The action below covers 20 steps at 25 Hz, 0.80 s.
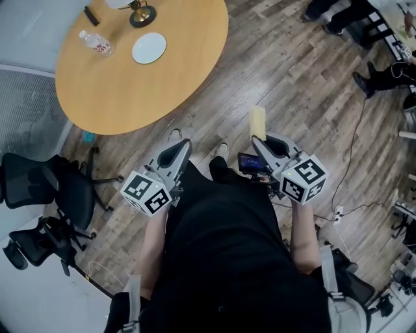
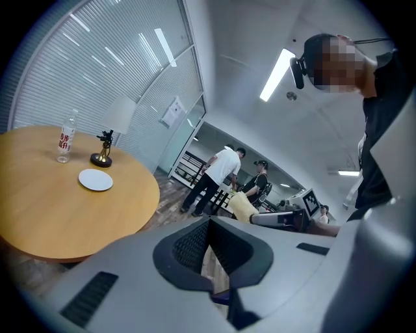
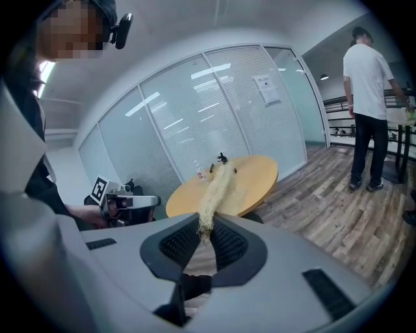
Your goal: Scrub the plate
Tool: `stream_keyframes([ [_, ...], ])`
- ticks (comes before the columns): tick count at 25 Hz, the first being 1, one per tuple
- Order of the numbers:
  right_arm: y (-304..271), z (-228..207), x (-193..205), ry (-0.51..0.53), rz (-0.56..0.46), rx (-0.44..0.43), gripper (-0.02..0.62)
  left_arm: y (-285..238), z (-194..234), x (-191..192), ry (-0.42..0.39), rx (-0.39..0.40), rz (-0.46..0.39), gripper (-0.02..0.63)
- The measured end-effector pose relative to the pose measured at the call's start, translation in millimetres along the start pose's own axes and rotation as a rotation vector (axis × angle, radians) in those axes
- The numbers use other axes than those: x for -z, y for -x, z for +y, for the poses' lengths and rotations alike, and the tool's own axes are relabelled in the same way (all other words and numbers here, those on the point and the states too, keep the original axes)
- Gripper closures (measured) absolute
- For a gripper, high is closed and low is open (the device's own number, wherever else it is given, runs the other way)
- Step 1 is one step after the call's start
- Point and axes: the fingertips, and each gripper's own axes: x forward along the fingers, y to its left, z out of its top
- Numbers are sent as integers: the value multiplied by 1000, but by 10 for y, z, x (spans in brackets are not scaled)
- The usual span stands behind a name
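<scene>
A white plate (image 1: 149,48) (image 2: 95,179) lies on the round wooden table (image 1: 130,84) (image 2: 39,201), well ahead of both grippers. My right gripper (image 1: 257,140) (image 3: 205,234) is shut on the end of a pale yellow fibrous scrubber (image 1: 258,121) (image 3: 214,192), which sticks out forward from the jaws. That scrubber (image 2: 242,207) also shows in the left gripper view. My left gripper (image 1: 184,144) (image 2: 208,227) is shut with nothing in it. Both are held at waist height over the wood floor, away from the table.
A water bottle (image 1: 95,43) (image 2: 64,138) and a brass-based lamp (image 1: 142,14) (image 2: 102,156) stand beside the plate. Black office chairs (image 1: 58,188) sit left of me. People (image 2: 218,175) (image 3: 367,97) stand farther back. Cables (image 1: 354,149) run across the floor at right.
</scene>
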Motion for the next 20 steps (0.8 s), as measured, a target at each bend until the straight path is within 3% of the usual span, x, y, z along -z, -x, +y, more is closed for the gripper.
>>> stream_keyframes([
  [11,-209,-11,-71,1,26,-23,549,-74,62,-61,-49,23,28,595],
  [20,-674,-24,-441,38,48,-16,549,-267,573,-301,-24,36,23,595],
])
